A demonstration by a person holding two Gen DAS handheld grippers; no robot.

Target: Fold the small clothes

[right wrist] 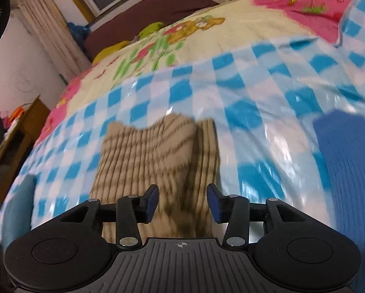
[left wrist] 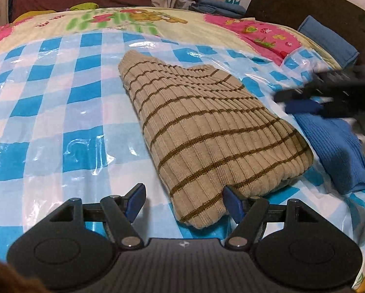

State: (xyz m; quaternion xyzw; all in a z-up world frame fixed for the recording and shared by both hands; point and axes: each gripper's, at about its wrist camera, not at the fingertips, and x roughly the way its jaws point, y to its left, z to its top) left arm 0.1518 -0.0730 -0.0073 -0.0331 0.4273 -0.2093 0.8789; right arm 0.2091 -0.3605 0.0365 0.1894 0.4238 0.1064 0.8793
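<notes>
Lying beside striped sweater [left wrist: 207, 131], blue knit [left wrist: 336, 151], blue cushion [left wrist: 329, 41]

One folded striped beige sweater [left wrist: 202, 131], one blue knit garment [left wrist: 336, 146], one checkered plastic sheet [left wrist: 48, 112], two claws.

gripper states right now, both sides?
Left gripper: open, jaws either side of the striped sweater corner, not clamping it.
Right gripper: open, holding nothing.

Both wrist views look down, close, sharing the striped sweater [left wrist: 207, 131].
</notes>
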